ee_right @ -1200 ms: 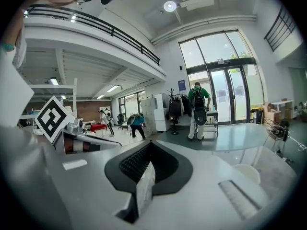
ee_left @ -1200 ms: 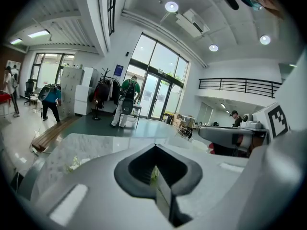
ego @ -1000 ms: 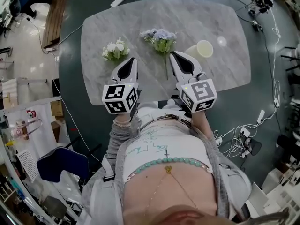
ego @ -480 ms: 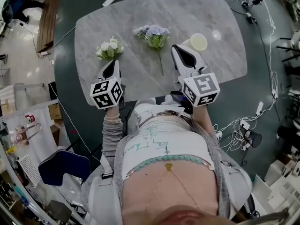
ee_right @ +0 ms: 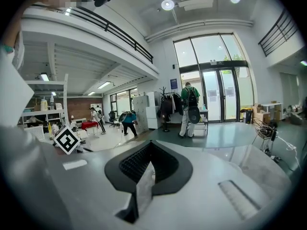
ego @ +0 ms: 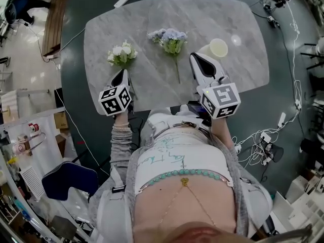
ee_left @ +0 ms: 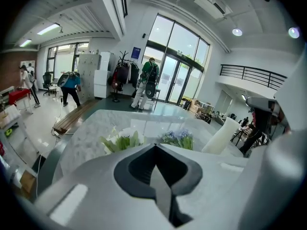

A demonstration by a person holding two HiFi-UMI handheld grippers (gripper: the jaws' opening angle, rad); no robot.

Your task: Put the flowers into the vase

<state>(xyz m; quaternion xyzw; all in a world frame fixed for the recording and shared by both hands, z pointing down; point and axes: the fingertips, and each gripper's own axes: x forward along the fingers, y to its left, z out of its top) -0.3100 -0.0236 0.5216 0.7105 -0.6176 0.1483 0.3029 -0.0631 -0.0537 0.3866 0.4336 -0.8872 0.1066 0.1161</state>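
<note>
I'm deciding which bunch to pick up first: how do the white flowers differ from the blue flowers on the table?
The white flowers lie at the table's left, right ahead of the left tool; the blue flowers lie mid-table, nearer the vase. The blue flowers show a long bare stem; the white flowers' stem does not show. Both lie on the marble table, outside the vase.

Surface (ego: 152, 14): grey stone-look slab with pale veining, smooth, low sheen. Left gripper (ego: 121, 75) and right gripper (ego: 195, 58): smooth white plastic shells, semi-matt. The pads (ee_right: 134, 162) are black, matt and finely ribbed. White flowers (ego: 121, 53) and blue flowers (ego: 171, 37): matt petals and leaves; cloth or plastic cannot be determined. Vase (ego: 216, 48): cream, smooth, matt. Floor (ego: 276, 44): dark, glossy.
</note>
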